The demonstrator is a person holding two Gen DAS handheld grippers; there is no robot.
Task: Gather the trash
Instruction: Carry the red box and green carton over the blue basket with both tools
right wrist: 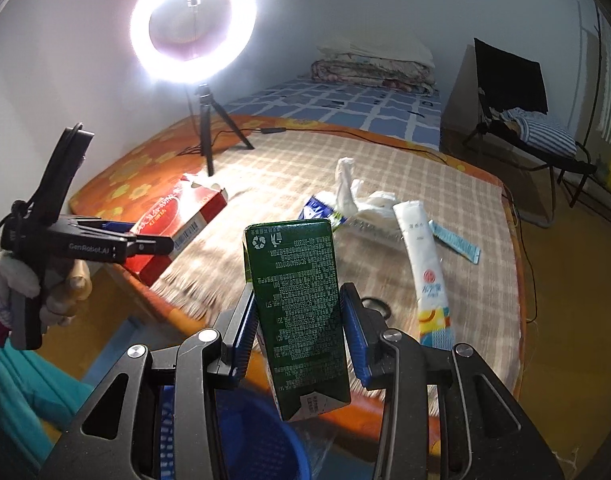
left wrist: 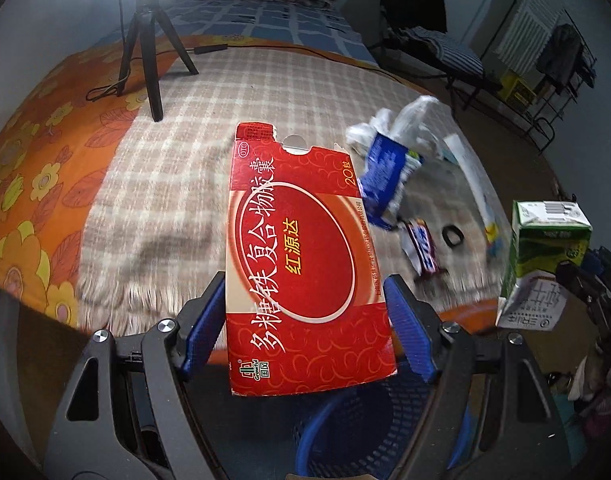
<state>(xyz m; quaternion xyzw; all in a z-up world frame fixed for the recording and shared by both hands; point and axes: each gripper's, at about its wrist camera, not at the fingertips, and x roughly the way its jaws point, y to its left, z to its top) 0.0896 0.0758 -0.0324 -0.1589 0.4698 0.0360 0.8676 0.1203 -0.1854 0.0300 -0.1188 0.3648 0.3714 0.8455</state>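
My left gripper (left wrist: 305,316) is shut on a flat red medicine box (left wrist: 301,264), held above the bed's front edge; the same gripper (right wrist: 153,246) and red box (right wrist: 177,224) show at the left of the right wrist view. My right gripper (right wrist: 299,332) is shut on a green drink carton (right wrist: 301,312), which also appears at the right of the left wrist view as the green carton (left wrist: 545,248). A blue mesh basket (left wrist: 369,432) sits below both grippers, with its rim (right wrist: 265,440) under the carton. More trash lies on the checked blanket (left wrist: 177,184): a blue-white wrapper (left wrist: 385,184), a long white packet (right wrist: 425,268), crumpled white plastic (right wrist: 357,196).
A ring light on a black tripod (right wrist: 207,136) stands at the bed's far left, its cable trailing over the orange flowered sheet (left wrist: 29,184). A small black ring (left wrist: 452,237) lies on the blanket. A folding chair (right wrist: 521,132) stands right of the bed. A gloved hand (right wrist: 21,280) holds the left gripper.
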